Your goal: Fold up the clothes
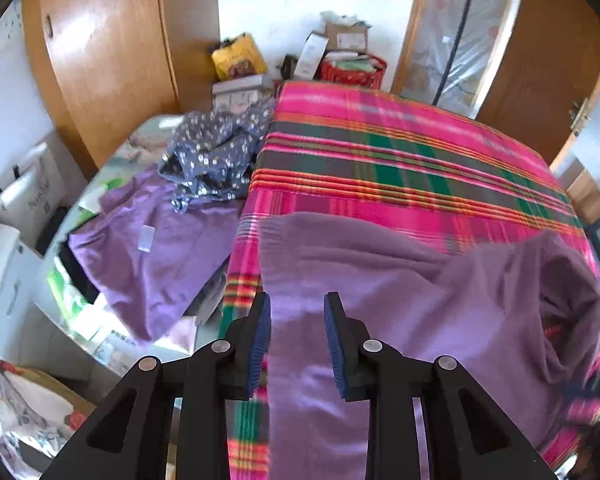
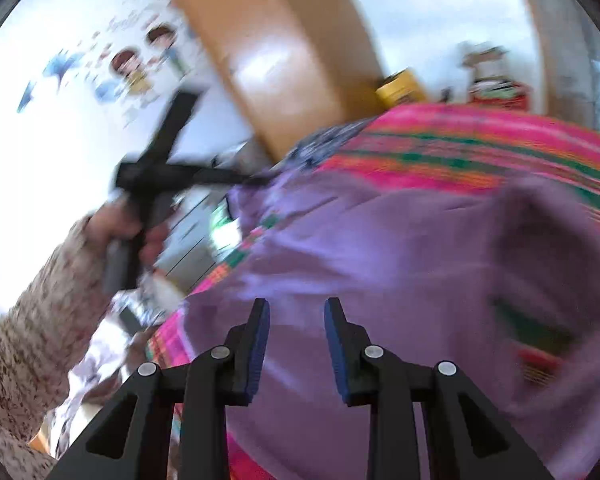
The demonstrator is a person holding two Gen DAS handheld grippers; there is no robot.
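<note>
Parted left claw (image 1: pixel 297 320) above purple garment (image 1: pixel 420 300); no legible writing

**Far half of the bed lies bare; left edge is crowded**

Beyond the purple garment (image 1: pixel 420 300), the plaid blanket (image 1: pixel 400 152) lies bare up to the far edge, giving open passage. Along the bed's left side, a second purple garment (image 1: pixel 152 248) and a crumpled dotted blue garment (image 1: pixel 216 152) block the way. Boxes (image 1: pixel 340 52) stack at the far wall. In the right wrist view, the person's left hand (image 2: pixel 120 228) crosses the space left of the bed.
</note>
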